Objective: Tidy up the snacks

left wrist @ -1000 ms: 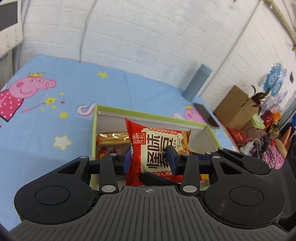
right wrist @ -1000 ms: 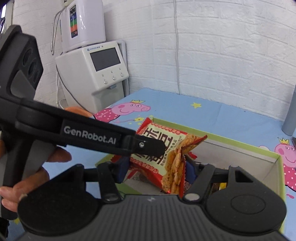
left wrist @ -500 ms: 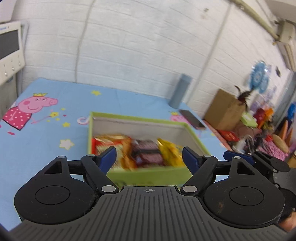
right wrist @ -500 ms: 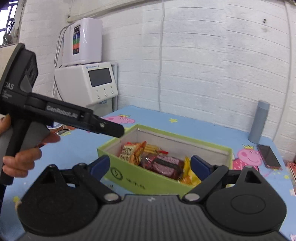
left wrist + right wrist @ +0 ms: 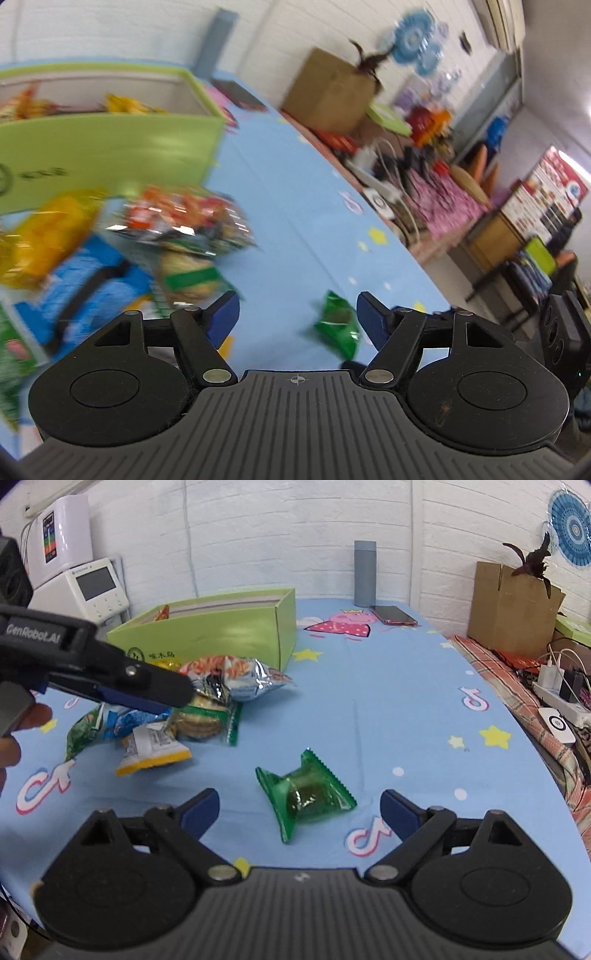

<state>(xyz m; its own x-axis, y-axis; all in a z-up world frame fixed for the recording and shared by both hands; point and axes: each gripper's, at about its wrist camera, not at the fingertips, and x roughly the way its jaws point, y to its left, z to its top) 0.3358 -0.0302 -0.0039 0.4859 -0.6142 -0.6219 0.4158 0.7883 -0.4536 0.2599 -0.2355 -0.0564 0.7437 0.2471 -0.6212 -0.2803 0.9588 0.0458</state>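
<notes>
A green cardboard box (image 5: 221, 635) stands on the blue cartoon tablecloth (image 5: 406, 709) with snack packets (image 5: 125, 105) inside. In front of it lies a loose pile of snack bags (image 5: 207, 701), blurred in the left wrist view (image 5: 177, 229). A small green wrapped snack (image 5: 306, 797) lies apart, nearer to me. My right gripper (image 5: 299, 801) hovers over it, open, pads clear of it. My left gripper (image 5: 297, 306) is open with its jaws closing on nothing; the green snack (image 5: 338, 325) lies on the cloth below it. Its fingers (image 5: 155, 686) reach over the pile.
A grey bottle (image 5: 365, 574) and a phone (image 5: 393, 614) sit at the back of the table. A brown carton (image 5: 509, 609) and a power strip (image 5: 554, 694) lie beyond the right edge. A white machine (image 5: 96, 587) stands at the back left.
Both grippers let go of the red snack bag over the box and opened. They then swung away from the box toward the loose snacks on the cloth.
</notes>
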